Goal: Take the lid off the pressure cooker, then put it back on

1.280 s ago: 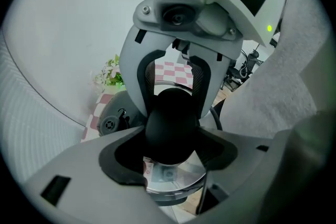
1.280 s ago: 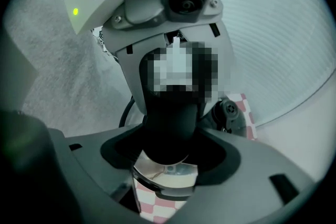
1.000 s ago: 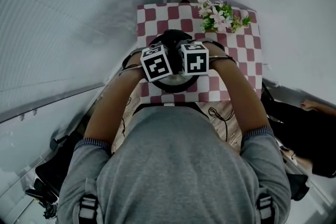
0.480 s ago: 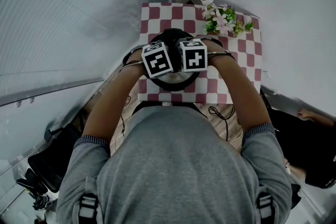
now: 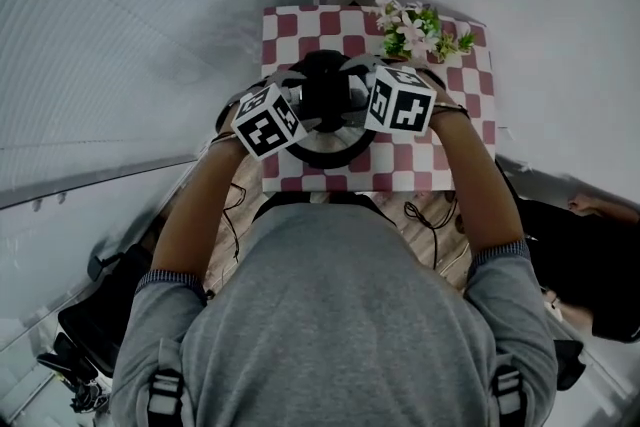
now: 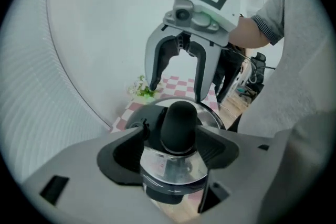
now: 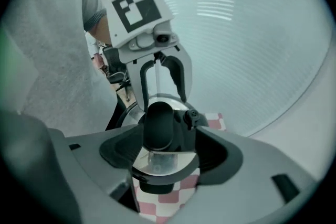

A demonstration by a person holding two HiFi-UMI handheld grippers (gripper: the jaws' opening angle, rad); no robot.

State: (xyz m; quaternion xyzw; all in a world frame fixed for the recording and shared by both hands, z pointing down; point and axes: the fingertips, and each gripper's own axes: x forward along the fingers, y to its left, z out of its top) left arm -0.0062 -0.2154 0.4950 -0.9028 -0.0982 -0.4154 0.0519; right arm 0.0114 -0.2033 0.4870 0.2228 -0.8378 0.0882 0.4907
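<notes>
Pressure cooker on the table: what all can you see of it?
A round cooker of shiny steel stands on a checked cloth beside flowers. Its lid is on, with a tall black knob at the centre and a small black valve beside it. A black handle shows under the rim. The knob stands between the opening jaws of the left gripper and right gripper, unclamped.

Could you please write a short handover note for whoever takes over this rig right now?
Left gripper: jaws opening, with the lid's black knob between them, not clamped.
Right gripper: likewise opening around that knob from the opposite side.
Lid looks seated on the pressure cooker, which stands on the checkered cloth.
Done: cannot tell whether the lid has been off yet.
Left: if not, grip the knob, lift the lid off, then put it back.
</notes>
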